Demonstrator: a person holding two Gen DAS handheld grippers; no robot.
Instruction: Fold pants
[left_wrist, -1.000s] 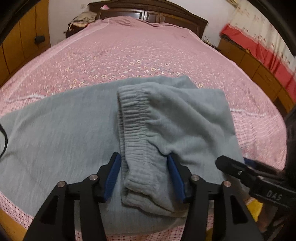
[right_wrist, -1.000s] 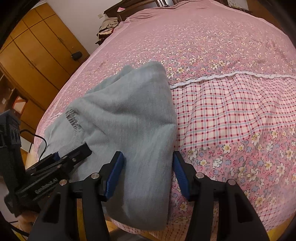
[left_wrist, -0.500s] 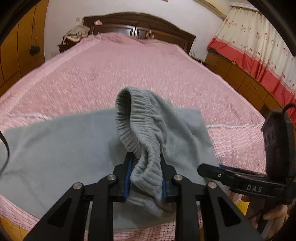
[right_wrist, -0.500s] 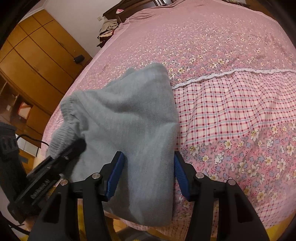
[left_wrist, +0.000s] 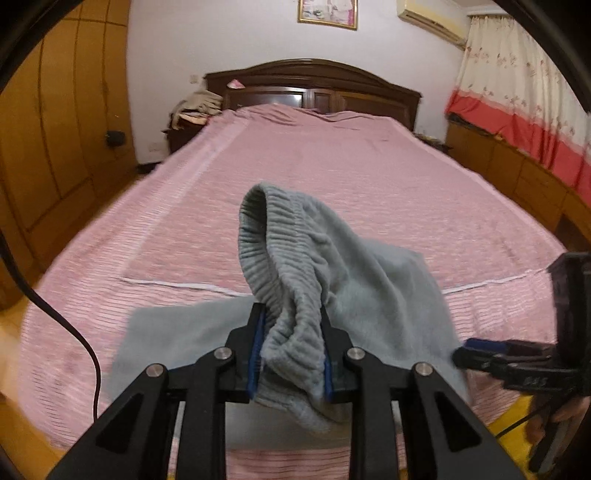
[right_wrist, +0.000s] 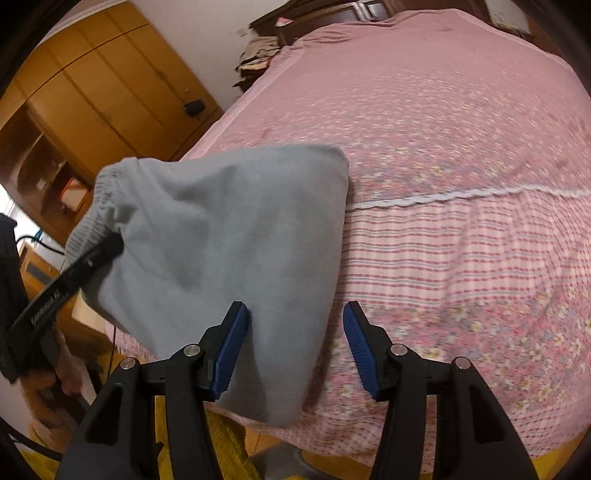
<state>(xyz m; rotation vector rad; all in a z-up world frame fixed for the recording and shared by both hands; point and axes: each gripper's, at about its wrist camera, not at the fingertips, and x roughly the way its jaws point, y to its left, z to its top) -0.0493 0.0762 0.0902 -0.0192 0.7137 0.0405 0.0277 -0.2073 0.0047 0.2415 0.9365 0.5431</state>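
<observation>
Pants hung half-folded: I had the left gripper clamped on their waistband, lifted off the bed; right gripper gaped around the fold edge. Further folding remained.

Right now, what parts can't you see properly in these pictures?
- Pants legs: left view, lifted waistband and left gripper cover the rest.
- Right gripper: right view shows it open beside the fabric; no grip visible.
- Pile by the headboard: too small and blurred.
- Bedspread flowers: blurred in the right view.
</observation>
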